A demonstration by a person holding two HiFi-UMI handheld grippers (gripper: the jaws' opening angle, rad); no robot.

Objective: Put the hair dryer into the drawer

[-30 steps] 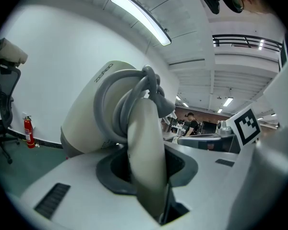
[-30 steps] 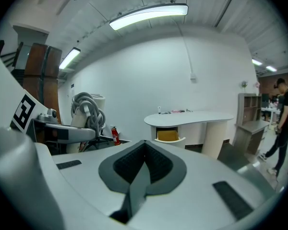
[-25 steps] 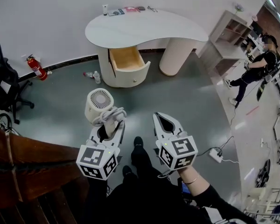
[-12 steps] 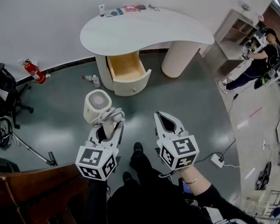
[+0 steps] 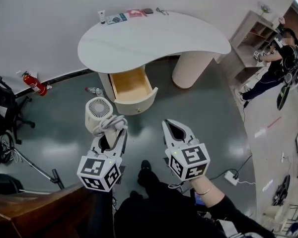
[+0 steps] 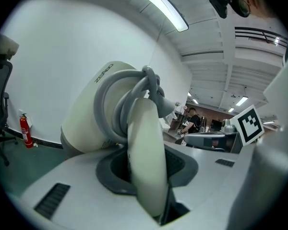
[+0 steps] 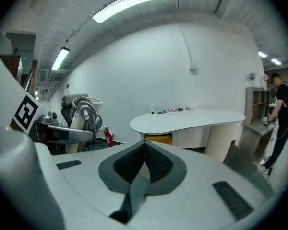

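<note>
Cream dryer (image 5: 99, 114), clamped in the left claw (image 5: 111, 133), is nearer the open drawer (image 5: 130, 85) now; right claw (image 5: 170, 125) pressed together, empty.

The left gripper (image 5: 111, 134) and right gripper (image 5: 173, 128) are held side by side, pointing far. The left jaws clamp the hair dryer (image 5: 99, 114); the right jaws are closed together.

White left gripper (image 5: 111, 137) and right gripper (image 5: 171, 125) bear black-patterned marker cubes (image 5: 99, 171).

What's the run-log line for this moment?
left claw: shut on hair dryer handle | right claw: shut, empty | drawer: open | status: hair dryer not yet in drawer
</note>
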